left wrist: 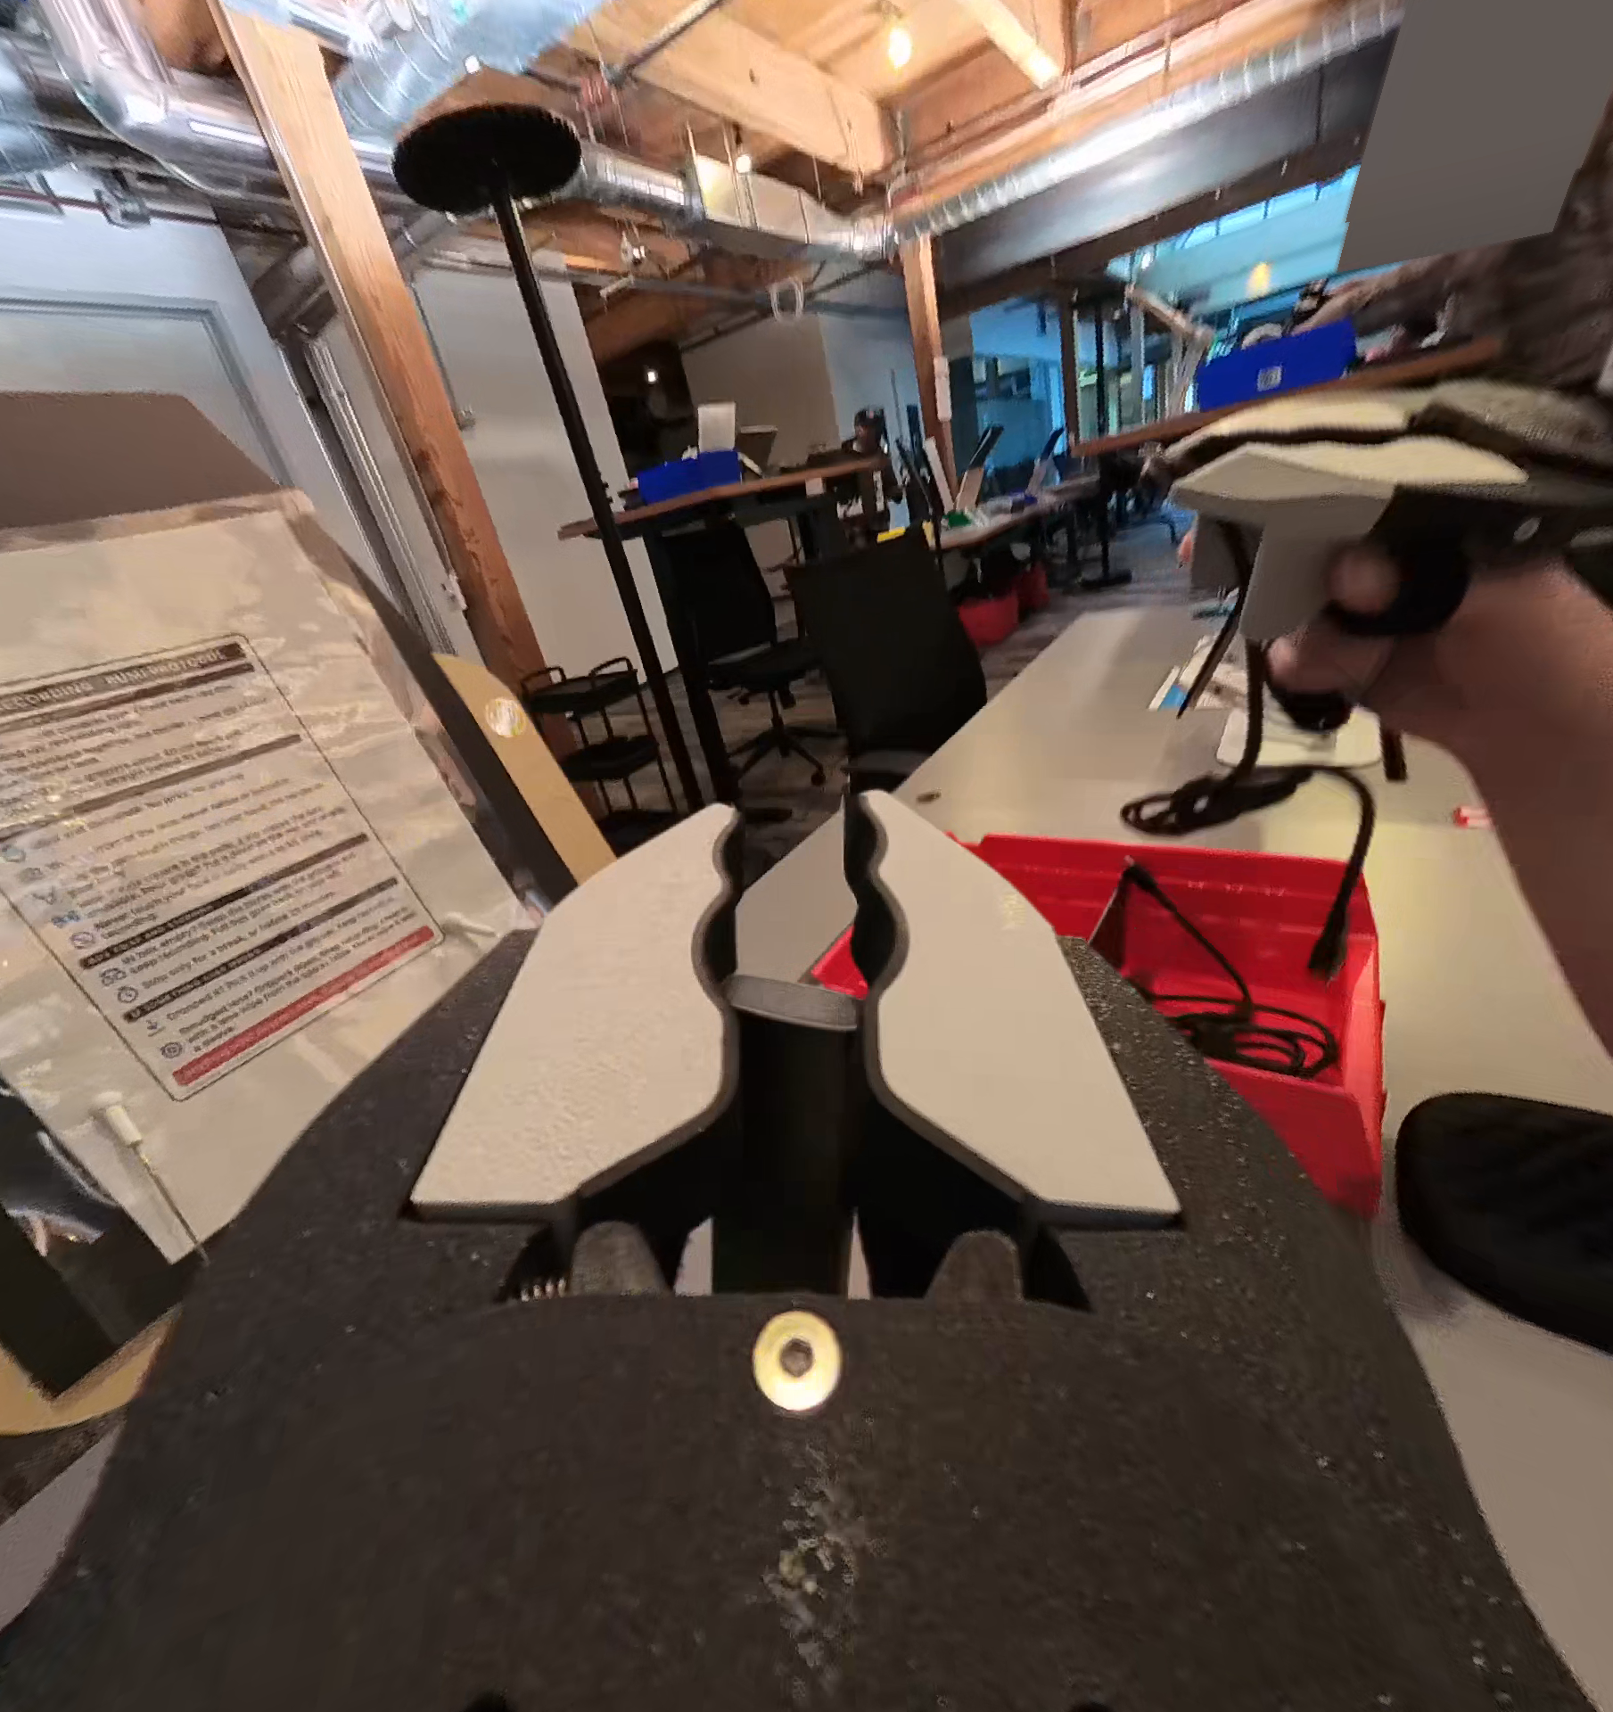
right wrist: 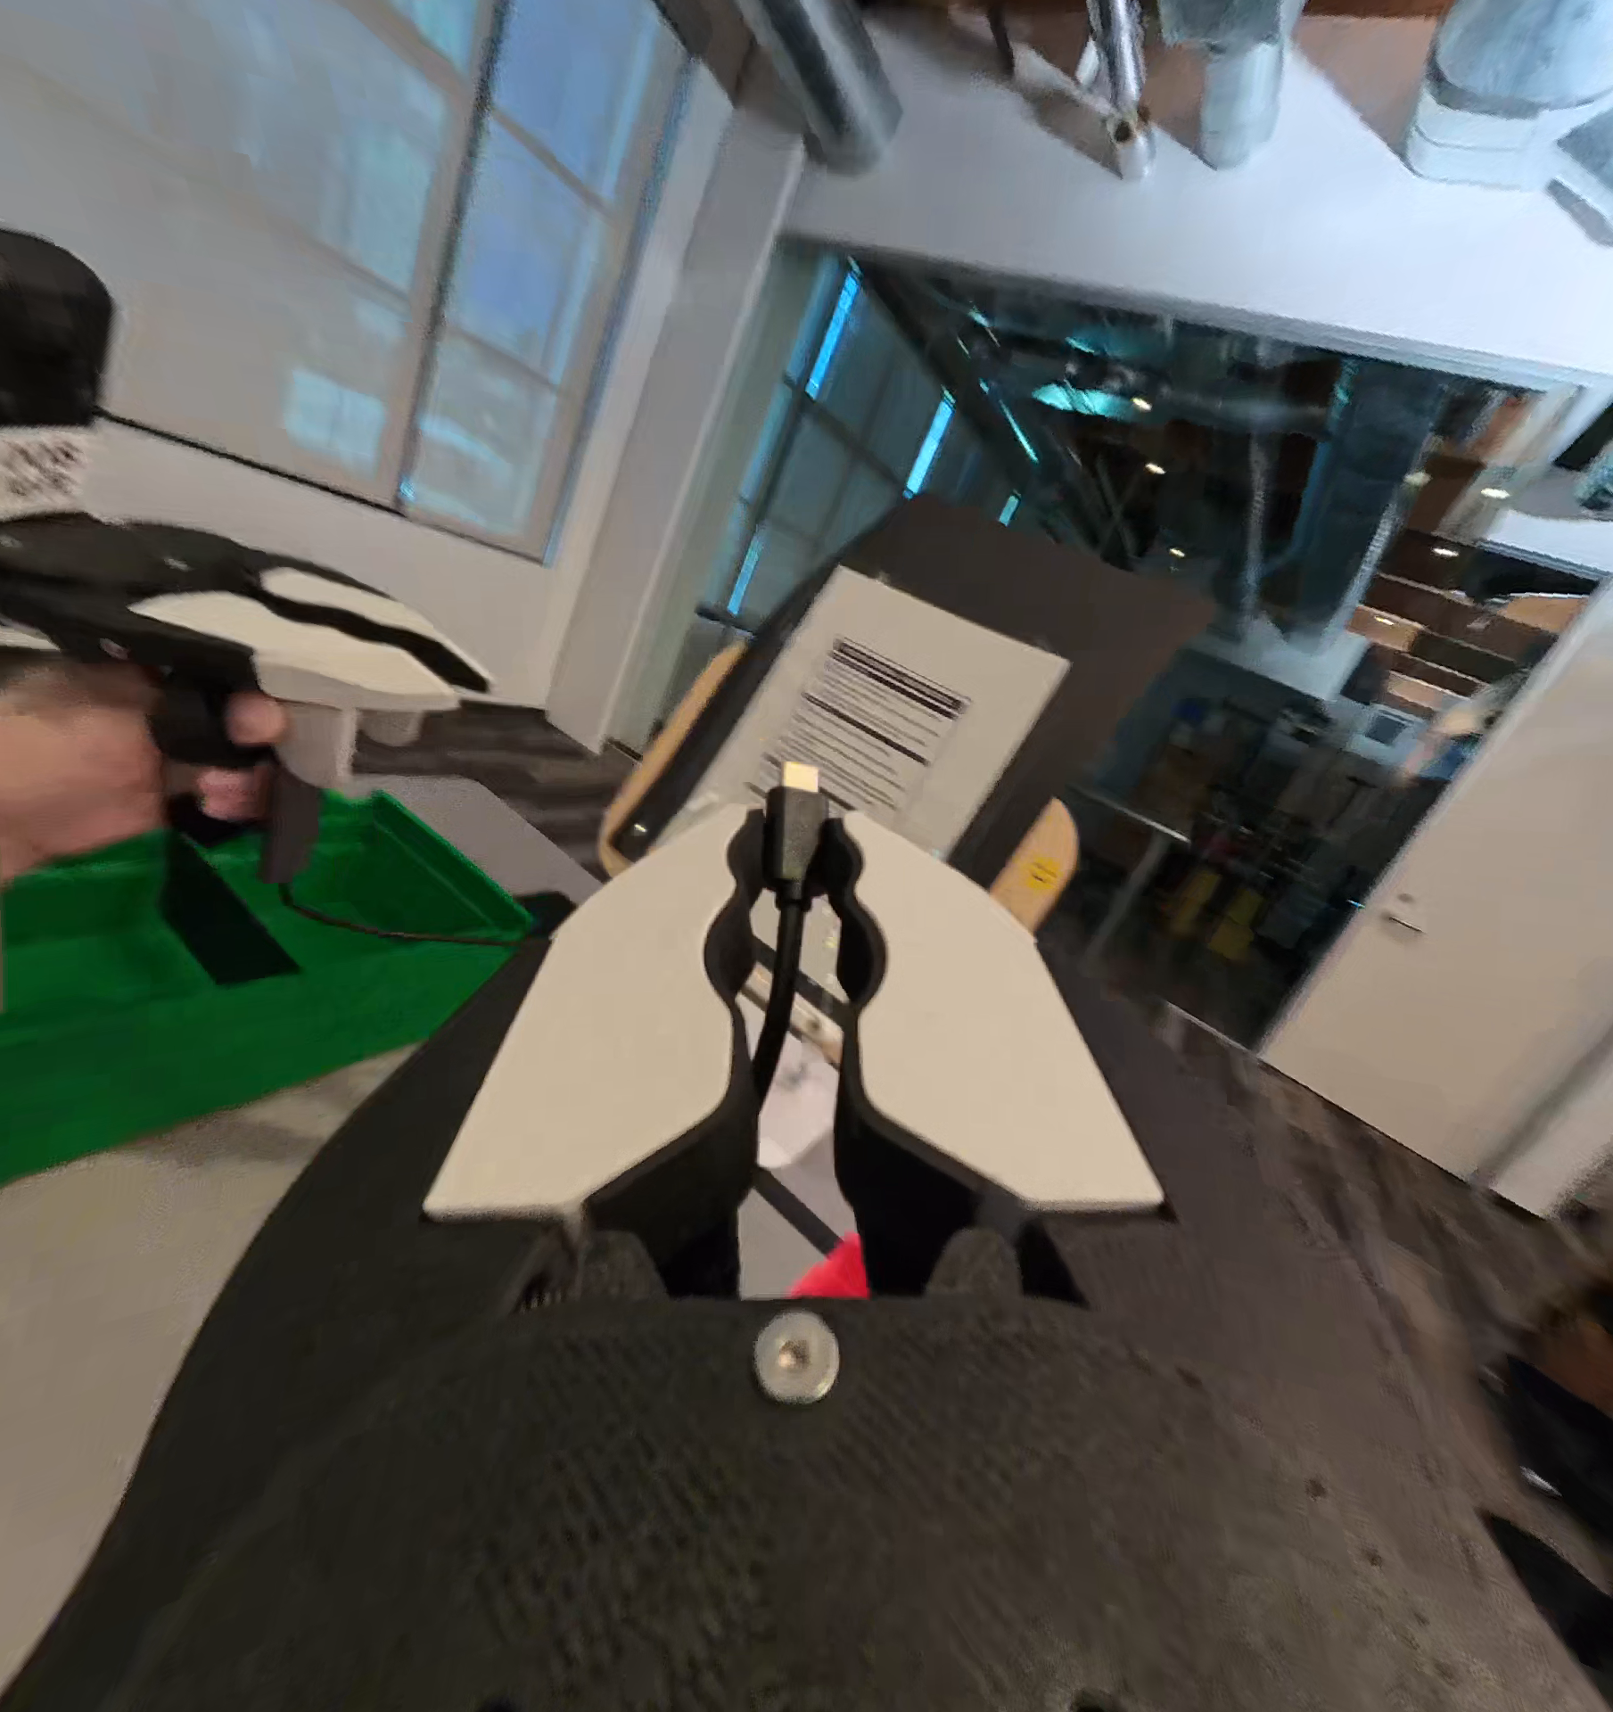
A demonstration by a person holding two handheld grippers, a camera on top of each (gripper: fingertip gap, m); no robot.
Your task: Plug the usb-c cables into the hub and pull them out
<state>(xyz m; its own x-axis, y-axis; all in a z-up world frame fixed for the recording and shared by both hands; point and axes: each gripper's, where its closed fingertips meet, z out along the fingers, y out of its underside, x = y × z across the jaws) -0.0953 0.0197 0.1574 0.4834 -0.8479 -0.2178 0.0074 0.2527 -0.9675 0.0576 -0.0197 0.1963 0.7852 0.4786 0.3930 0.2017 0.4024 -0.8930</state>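
Note:
My left gripper (left wrist: 795, 815) is shut on a dark grey hub (left wrist: 788, 917), held upright between its fingers. In the right wrist view the left gripper (right wrist: 450, 681) is at the far left, with the hub (right wrist: 288, 834) hanging below it over a green bin (right wrist: 135, 1038). My right gripper (right wrist: 795, 820) is shut on a black USB-C plug (right wrist: 793, 862), metal tip pointing forward. In the left wrist view the right gripper (left wrist: 1187, 486) is raised at the right. Its black cable (left wrist: 1256, 704) hangs down, the free end (left wrist: 1330, 954) dangling over a red bin (left wrist: 1284, 1139).
The red bin holds another coiled black cable (left wrist: 1247, 1028) and stands on a grey table (left wrist: 1479, 926). A laminated sheet on a stand (left wrist: 182, 862) is at the left. A black lamp pole (left wrist: 580, 463) and office chairs (left wrist: 886, 648) stand beyond the table edge. The grippers' ends are close to 15 cm from one another.

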